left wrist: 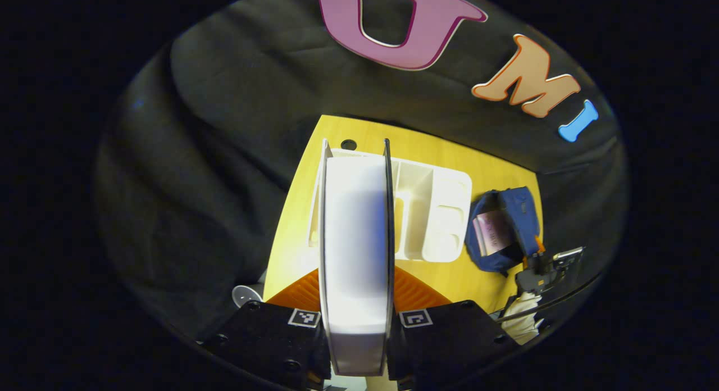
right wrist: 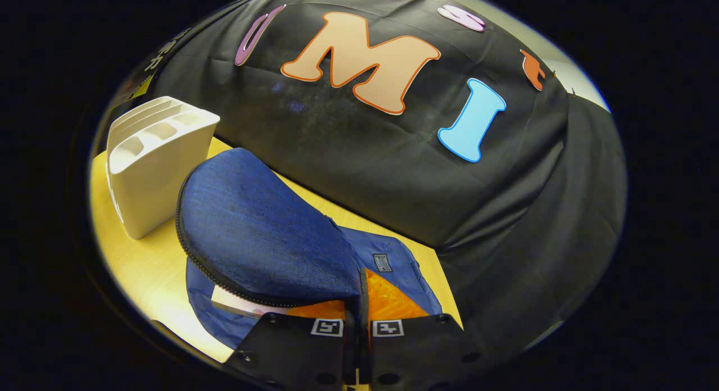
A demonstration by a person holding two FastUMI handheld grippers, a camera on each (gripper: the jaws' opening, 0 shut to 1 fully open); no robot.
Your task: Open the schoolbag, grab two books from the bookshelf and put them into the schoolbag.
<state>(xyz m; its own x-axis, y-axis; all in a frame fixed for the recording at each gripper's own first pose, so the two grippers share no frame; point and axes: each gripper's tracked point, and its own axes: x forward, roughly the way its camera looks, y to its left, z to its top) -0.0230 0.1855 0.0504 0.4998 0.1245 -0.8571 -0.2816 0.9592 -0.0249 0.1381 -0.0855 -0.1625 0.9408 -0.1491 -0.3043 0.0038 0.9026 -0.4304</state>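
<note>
Book (left wrist: 356, 250), second of two: clamped edge-on between my left gripper (left wrist: 359, 323) fingers, carried high above the worktop (left wrist: 292, 233) so it clears the white bookshelf (left wrist: 444, 211) beneath. Schoolbag (right wrist: 264, 239): on the worktop beside the bookshelf, flap pinched shut-tight in my right gripper (right wrist: 358, 327) fingers and lifted, I judge to keep the mouth open. First book (right wrist: 241, 304): already inside, its corner showing under the flap.

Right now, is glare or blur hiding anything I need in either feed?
Left gripper view: the book held in the left gripper is blown out white and soft, its cover unreadable; the schoolbag beyond is small but clear. Right gripper view: evenly lit, the bag flap sharp, edges fisheye-bent.
</note>
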